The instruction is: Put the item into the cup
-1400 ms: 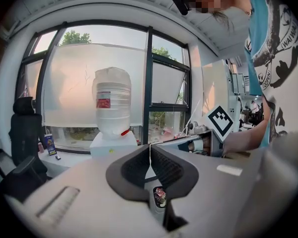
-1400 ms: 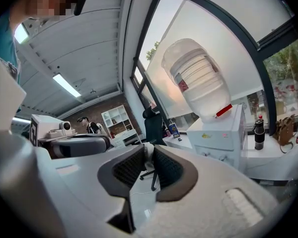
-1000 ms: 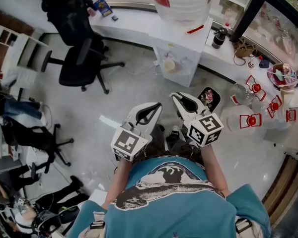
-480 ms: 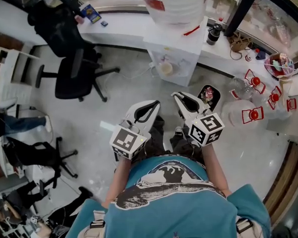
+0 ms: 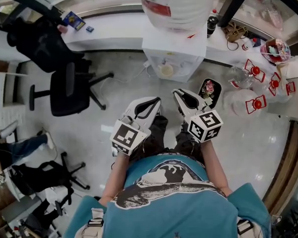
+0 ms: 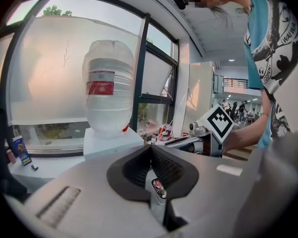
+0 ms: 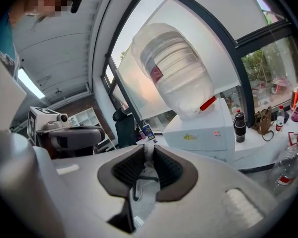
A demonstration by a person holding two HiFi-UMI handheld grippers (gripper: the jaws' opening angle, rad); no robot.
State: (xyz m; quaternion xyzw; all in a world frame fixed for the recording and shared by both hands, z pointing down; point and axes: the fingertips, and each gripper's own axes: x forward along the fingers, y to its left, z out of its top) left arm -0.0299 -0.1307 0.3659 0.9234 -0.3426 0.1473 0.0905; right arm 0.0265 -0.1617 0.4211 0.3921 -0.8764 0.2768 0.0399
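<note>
- head view: left gripper (image 5: 157,101) and right gripper (image 5: 177,92) hang over the floor (image 5: 109,105), well short of the table (image 5: 114,31); cup and item cannot be picked out amid the clutter (image 5: 275,48) at its right end.
- left gripper view: jaws clenched, empty.
- right gripper view: jaws a slit apart, empty.

head: steeply down, overhead | gripper views: roughly level, close along jaws | shared: water dispenser (image 5: 175,58)

- Water-dispenser bottle (image 6: 108,83): translucent ribbed plastic; red label, matt.
- Dispenser cabinet (image 7: 208,128): smooth white plastic, slight sheen.
- Floor (image 5: 248,148): pale polished stone, glossy.
- Left gripper (image 6: 150,151), right gripper (image 7: 148,152): matt light-grey plastic shells; pads (image 6: 131,170) black, ribbed, rubbery.
- Office chair (image 5: 64,90): black cloth.
- T-shirt (image 5: 174,192): teal printed cloth.
</note>
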